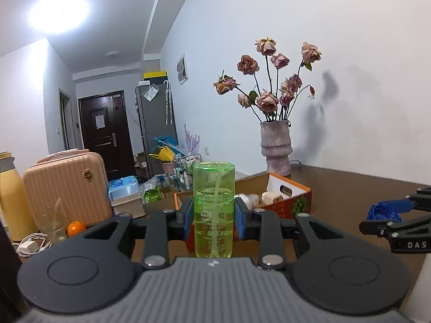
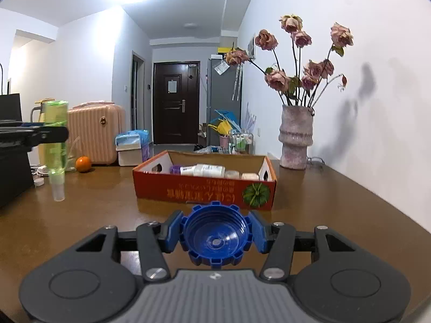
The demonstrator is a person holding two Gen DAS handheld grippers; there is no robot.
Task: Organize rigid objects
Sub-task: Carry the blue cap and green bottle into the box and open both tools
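Note:
A clear green bottle [image 1: 214,210] stands upright between my left gripper's [image 1: 214,216] blue pads, which are shut on its sides and hold it above the brown table [image 2: 80,215]. The right wrist view shows the same green bottle [image 2: 55,140] at the far left, its pale neck pointing down, clear of the table. My right gripper [image 2: 215,232] is shut on a blue ribbed cap [image 2: 215,234], hollow side facing the camera. That blue cap [image 1: 383,211] appears at the right edge of the left wrist view. An orange cardboard box [image 2: 204,188] with several small bottles lies ahead.
A vase of dried roses [image 2: 295,137] stands at the wall on the table's right. An orange [image 2: 83,163], a pink suitcase [image 2: 94,132], a yellow flask [image 1: 10,199] and a tissue pack [image 2: 132,145] crowd the far left. White cables [image 1: 31,243] lie near the left edge.

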